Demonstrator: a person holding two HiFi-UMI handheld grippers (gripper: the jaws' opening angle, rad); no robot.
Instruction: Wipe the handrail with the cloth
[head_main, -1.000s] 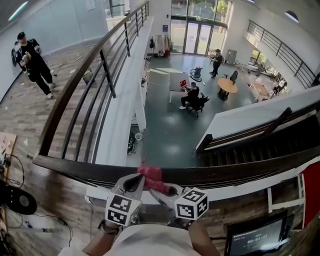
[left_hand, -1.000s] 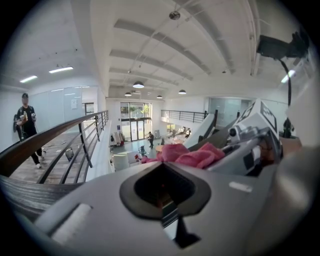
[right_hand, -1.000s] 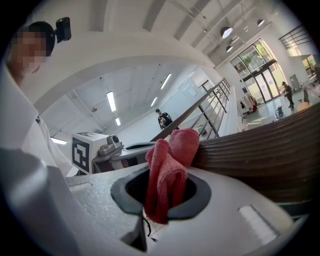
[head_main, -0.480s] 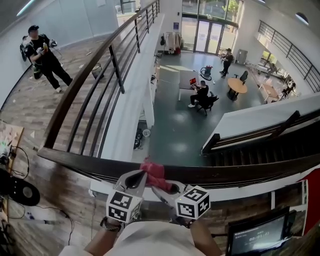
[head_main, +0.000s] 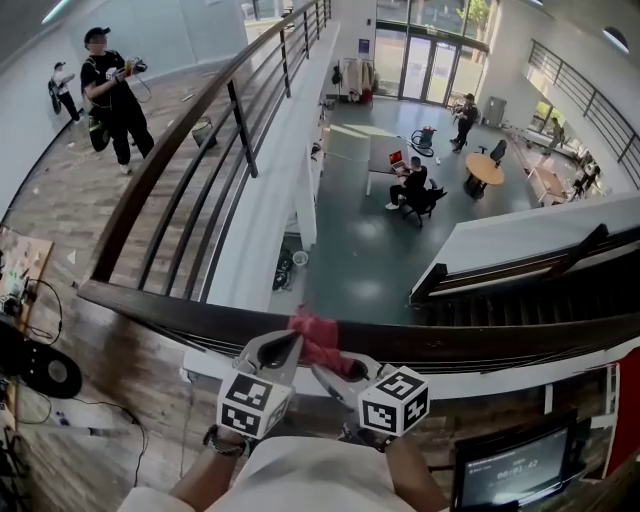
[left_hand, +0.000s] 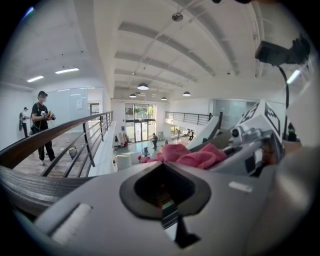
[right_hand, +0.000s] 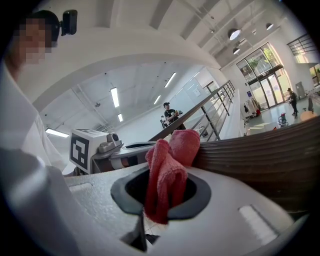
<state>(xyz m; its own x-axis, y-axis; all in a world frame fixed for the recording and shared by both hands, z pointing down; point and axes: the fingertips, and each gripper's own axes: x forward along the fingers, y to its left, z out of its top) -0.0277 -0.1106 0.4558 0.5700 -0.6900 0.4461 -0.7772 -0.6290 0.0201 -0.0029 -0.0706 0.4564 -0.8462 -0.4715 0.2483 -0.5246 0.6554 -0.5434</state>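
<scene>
One red cloth (head_main: 318, 338) against the handrail (head_main: 180, 318).
Your right gripper (head_main: 343, 370) pinches it; your left gripper (head_main: 284, 347) is closed, empty.

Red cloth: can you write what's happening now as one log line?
step: wipe handrail | right gripper: shut on cloth | cloth: against handrail | left gripper: shut, empty, beside cloth

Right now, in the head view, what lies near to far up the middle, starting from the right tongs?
Right tongs holding the cloth → handrail → seated person at a desk → glass doors.
</scene>
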